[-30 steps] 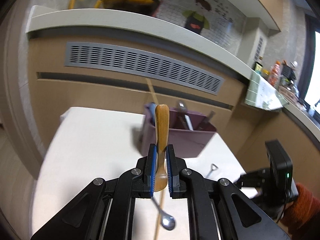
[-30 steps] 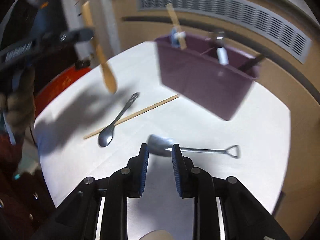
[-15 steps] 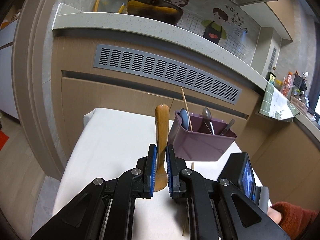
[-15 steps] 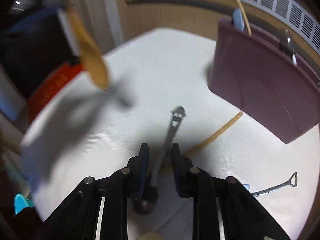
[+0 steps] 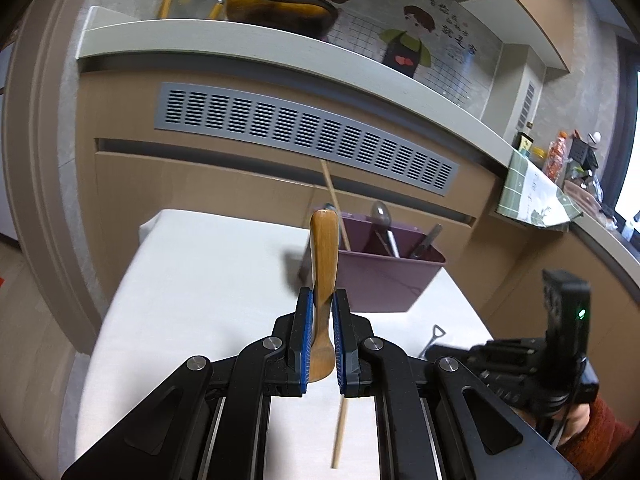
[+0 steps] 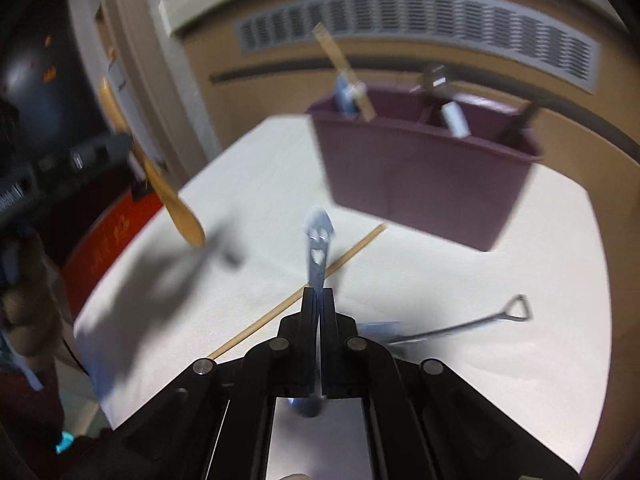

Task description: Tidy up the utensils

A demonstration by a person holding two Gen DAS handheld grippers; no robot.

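Kitchen: countertop (image 5: 280,46) (pan (image 5: 276,2) atop).

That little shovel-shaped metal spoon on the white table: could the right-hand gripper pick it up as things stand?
Probably not yet. The right gripper is shut on a metal spoon with a cut-out handle, so its fingers are occupied, though the shovel-shaped metal spoon lies unobstructed nearby.

- Left claw (image 5: 321,312) is raised, its blue pads clamped on an upright wooden spoon (image 5: 323,256).
- Right claw (image 6: 319,300) is pinched tight on a metal spoon (image 6: 318,248), tilted downward.
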